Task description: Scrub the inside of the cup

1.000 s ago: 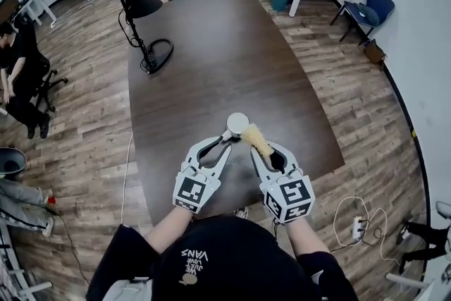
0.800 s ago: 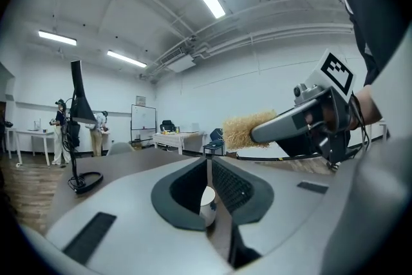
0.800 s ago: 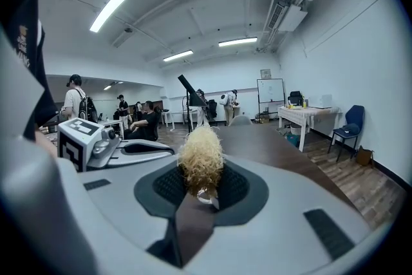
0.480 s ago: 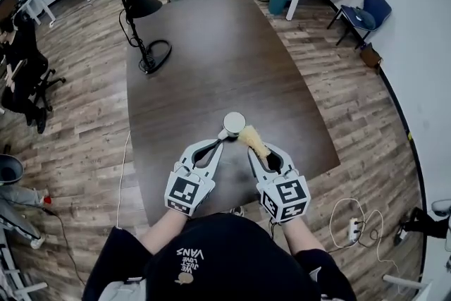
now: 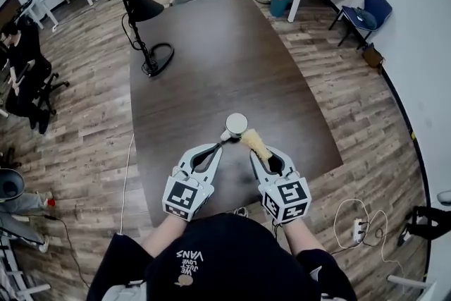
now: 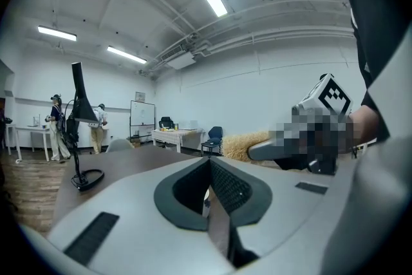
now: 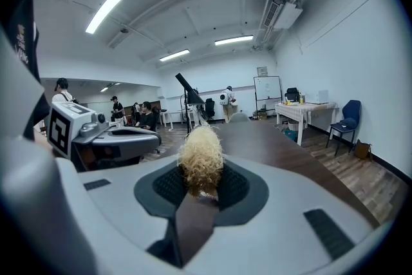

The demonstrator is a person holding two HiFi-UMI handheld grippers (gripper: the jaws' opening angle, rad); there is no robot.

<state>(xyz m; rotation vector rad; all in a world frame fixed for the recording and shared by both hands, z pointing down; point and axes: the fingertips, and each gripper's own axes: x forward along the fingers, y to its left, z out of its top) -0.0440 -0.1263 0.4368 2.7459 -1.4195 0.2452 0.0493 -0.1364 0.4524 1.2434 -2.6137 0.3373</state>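
Left gripper (image 5: 221, 145) held the cup (image 5: 236, 124), right gripper (image 5: 256, 156) held the scrubber (image 5: 254, 142).
I had the left jaws pinched shut on the cup's side, and the right jaws clamped the yellow scrubber, its tip just beside the cup rim, over the dark table (image 5: 211, 60) near end. A black lamp (image 5: 134, 2) stood far back.

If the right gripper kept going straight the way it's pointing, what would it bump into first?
Probably the cup. The right gripper points toward it, and the fuzzy yellow scrubber clamped in its jaws would touch first. Its tip looks close to the rim, though depth is hard to judge.
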